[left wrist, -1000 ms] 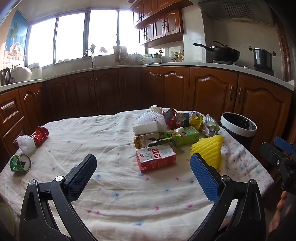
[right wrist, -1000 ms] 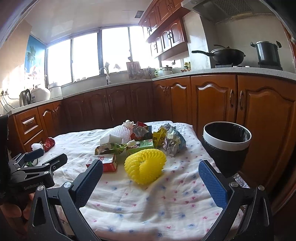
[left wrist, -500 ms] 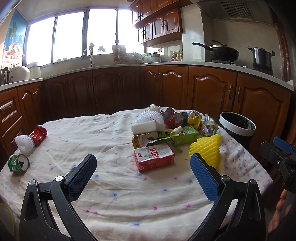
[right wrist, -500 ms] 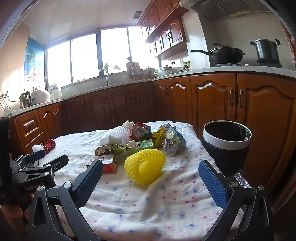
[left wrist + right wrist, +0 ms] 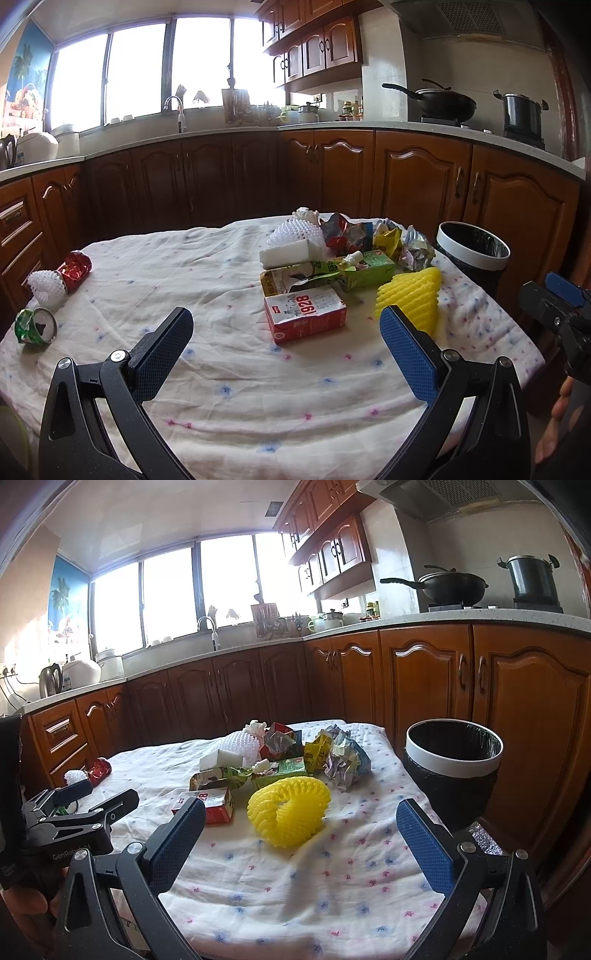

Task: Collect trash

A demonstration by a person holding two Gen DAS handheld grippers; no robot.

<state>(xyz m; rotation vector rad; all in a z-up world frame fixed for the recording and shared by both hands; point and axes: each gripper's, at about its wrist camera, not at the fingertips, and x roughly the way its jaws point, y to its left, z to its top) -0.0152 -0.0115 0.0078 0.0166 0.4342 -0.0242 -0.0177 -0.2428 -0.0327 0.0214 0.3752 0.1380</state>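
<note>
Trash lies on a cloth-covered table. A red "1928" carton lies nearest my left gripper, which is open and empty above the front of the table. A yellow foam net lies ahead of my right gripper, also open and empty. Behind them lie a green carton, white foam block, white net and crumpled wrappers. At the table's left lie a red wrapper, a white net and a crushed green can. A black bin with a white rim stands off the table's right edge.
Wooden kitchen cabinets run behind the table under a counter with a sink tap, a wok and a pot. The right gripper shows at the left wrist view's right edge.
Both grippers have stayed open and nearly still. The left wrist view has shifted slightly to the right; no trash has moved.
</note>
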